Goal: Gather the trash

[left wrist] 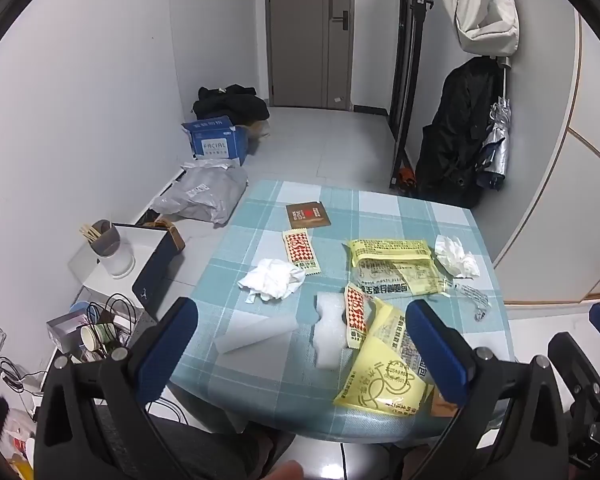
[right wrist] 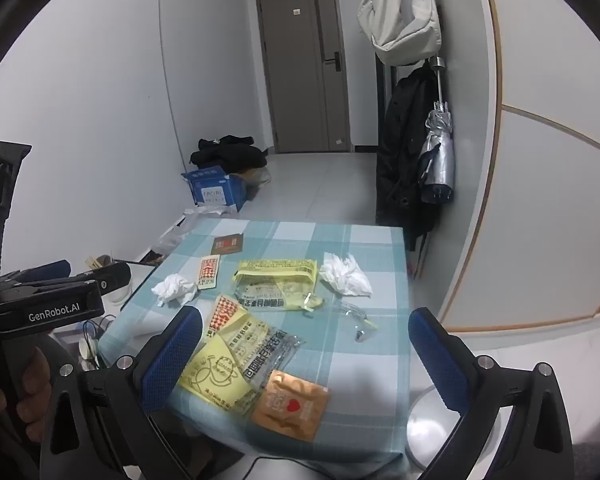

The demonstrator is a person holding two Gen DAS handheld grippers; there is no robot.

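Trash lies on a blue checked table (left wrist: 380, 204) (right wrist: 364, 360). There are two crumpled white tissues (left wrist: 272, 280) (left wrist: 456, 258) (right wrist: 346, 274), yellow wrappers (left wrist: 392, 264) (left wrist: 384, 380) (right wrist: 276, 284) (right wrist: 216, 372), red-and-white checked sachets (left wrist: 300, 250) (left wrist: 356, 316), a white foam piece (left wrist: 328, 332), a sheet of translucent paper (left wrist: 256, 330), and brown sachets (left wrist: 308, 216) (right wrist: 290, 404). My left gripper (left wrist: 302, 344) is open and empty above the table's near edge. My right gripper (right wrist: 306, 354) is open and empty over the near yellow wrapper.
A side stand at the left holds a cup with sticks (left wrist: 106, 240), a dark box (left wrist: 156, 268) and cables. On the floor are a blue box (left wrist: 218, 142), grey bags (left wrist: 204, 192) and black clothes. Coats and an umbrella (left wrist: 494, 148) hang at the right.
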